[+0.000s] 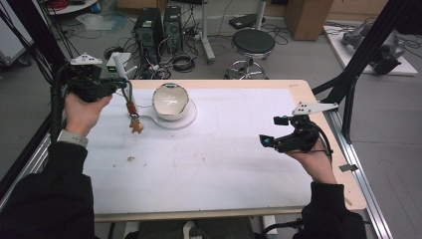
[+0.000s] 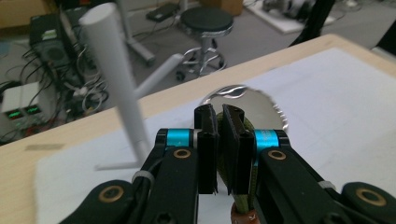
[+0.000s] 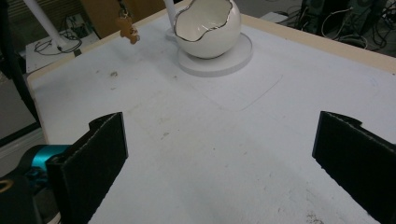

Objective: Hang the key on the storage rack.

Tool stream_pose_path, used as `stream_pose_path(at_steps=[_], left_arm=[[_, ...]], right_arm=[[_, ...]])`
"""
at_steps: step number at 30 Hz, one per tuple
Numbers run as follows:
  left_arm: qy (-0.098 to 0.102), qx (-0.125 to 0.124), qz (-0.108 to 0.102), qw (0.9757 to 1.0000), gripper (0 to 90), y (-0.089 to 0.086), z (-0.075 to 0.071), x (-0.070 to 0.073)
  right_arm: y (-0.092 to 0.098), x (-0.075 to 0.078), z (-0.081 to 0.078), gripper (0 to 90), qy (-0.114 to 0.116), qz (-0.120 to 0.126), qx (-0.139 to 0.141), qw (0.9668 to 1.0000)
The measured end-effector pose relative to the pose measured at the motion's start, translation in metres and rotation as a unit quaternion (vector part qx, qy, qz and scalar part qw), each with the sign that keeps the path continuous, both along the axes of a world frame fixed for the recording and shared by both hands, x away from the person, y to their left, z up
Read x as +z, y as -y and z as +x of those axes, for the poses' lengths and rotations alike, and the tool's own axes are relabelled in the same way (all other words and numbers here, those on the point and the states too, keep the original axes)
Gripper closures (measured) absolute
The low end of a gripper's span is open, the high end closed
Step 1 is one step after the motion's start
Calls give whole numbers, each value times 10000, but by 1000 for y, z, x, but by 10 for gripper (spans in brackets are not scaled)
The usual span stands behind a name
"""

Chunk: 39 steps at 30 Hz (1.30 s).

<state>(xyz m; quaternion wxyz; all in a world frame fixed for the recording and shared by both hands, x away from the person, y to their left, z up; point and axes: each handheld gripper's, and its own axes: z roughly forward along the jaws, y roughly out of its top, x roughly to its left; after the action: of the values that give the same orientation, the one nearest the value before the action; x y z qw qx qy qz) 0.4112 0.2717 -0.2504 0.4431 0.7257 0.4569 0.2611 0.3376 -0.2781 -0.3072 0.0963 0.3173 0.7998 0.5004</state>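
Two grippers were up over the white table [image 1: 209,164]. Left gripper [image 2: 219,116] had its jaws pinched together on an olive-green strap [image 2: 245,126]; most of the strap was hidden between the pads, and its lower end, with a reddish-brown piece [image 2: 243,218], was cut off at the bottom edge of the left gripper view. From the high view, the strap hung below the left gripper [image 1: 119,85], ending in a small brown charm [image 1: 136,126], its shape too small to make out, dangling just left of the white bowl [image 1: 170,102]. Bowl had a wavy rim and sat on a round white base [image 1: 186,119] at the table's far side. A white stand post [image 2: 114,74] rose blurred beside it. Right gripper [image 1: 276,130] was held well apart to the right, jaws spread wide, holding nothing; in the right gripper view both pads [image 3: 100,154] were cropped by the frame.
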Motion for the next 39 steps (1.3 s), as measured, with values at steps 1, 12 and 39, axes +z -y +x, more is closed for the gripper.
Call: stream_pose_path(at_steps=[1, 12, 39], left_arm=[[-19, 42, 28, 10000, 844, -4, 3, 0], [-134, 339, 229, 9991, 844, -17, 24, -10], [-356, 640, 684, 9950, 836, -6, 56, -44]], right_arm=[[-1, 0, 0, 27, -2, -8, 7, 10000], [-1, 0, 0, 27, 11, 5, 19, 10000], [-3, -5, 4, 26, -61, -139, -31, 9999]])
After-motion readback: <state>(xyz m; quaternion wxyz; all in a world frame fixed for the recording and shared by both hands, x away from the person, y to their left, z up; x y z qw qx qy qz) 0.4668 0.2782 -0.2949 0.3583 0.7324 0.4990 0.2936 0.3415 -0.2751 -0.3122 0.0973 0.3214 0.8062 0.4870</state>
